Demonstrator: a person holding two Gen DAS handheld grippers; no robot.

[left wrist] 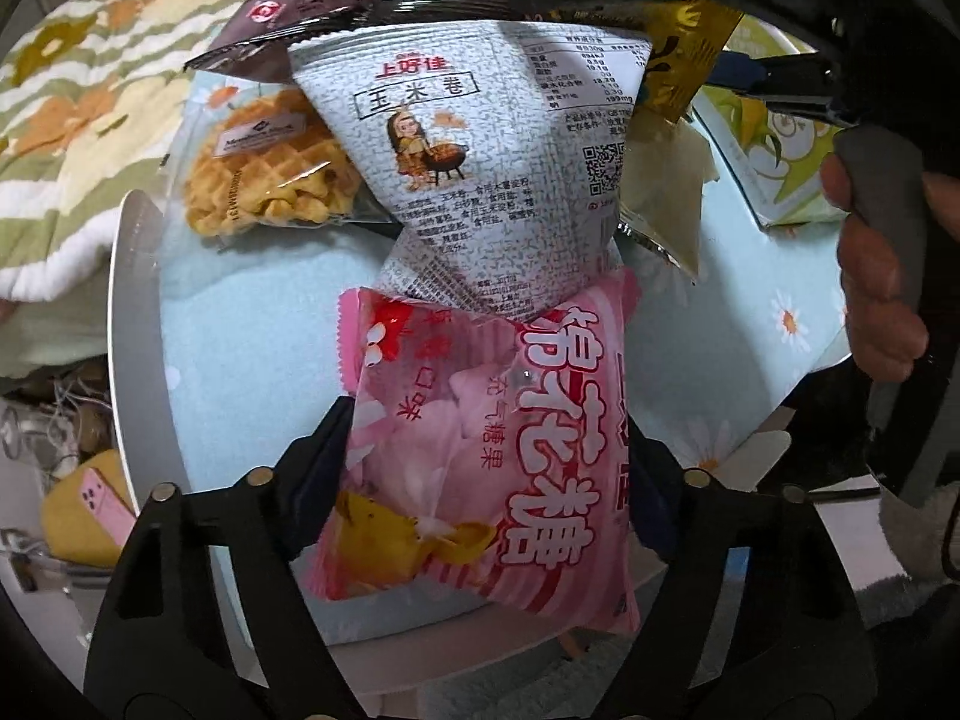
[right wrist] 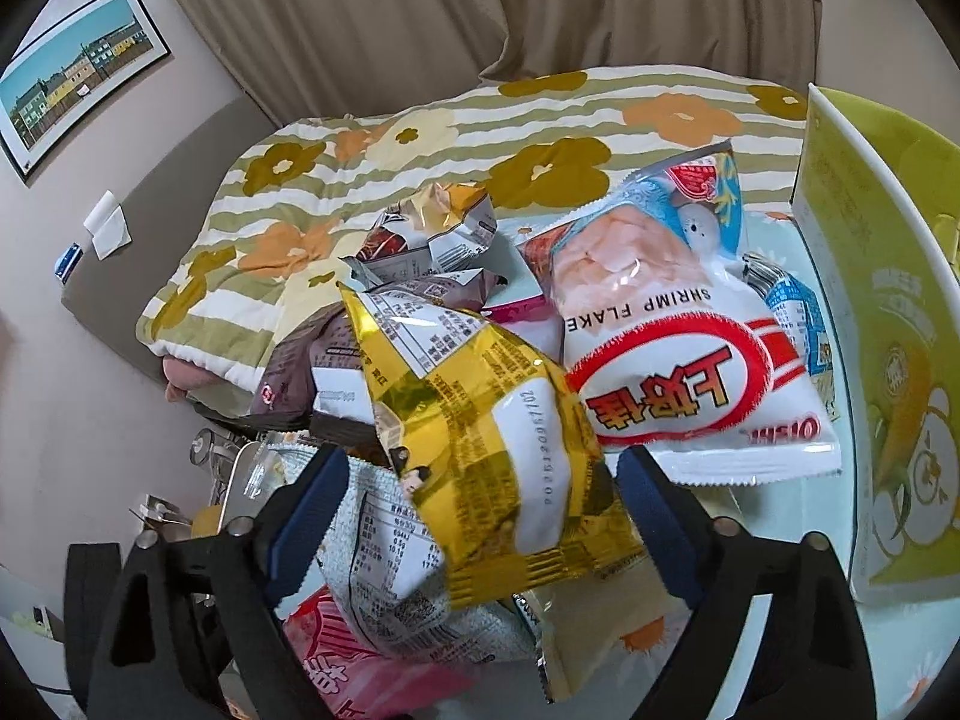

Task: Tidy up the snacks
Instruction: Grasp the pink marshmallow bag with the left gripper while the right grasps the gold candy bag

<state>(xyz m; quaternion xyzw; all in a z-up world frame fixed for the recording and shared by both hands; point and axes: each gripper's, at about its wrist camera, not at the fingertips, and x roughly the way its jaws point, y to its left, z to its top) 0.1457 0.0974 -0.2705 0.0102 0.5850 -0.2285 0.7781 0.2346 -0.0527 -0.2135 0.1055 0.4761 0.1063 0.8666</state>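
Snack pile (right wrist: 480,360) crowds table centre; bare tablecloth (left wrist: 708,360) beside it free.

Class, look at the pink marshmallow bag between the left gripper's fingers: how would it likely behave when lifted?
The pink marshmallow bag looks puffy, so probably light and squashy. Its glossy film may slip between the pads. Overlapping the grey snack bag, it might drag that along.

Beige wall (right wrist: 90,360) bearing 1 framed townscape picture (right wrist: 78,75); tan curtain (right wrist: 420,18) behind; floral striped quilt (right wrist: 420,144) beside round table (left wrist: 129,312) under pale daisy cloth (left wrist: 720,324).
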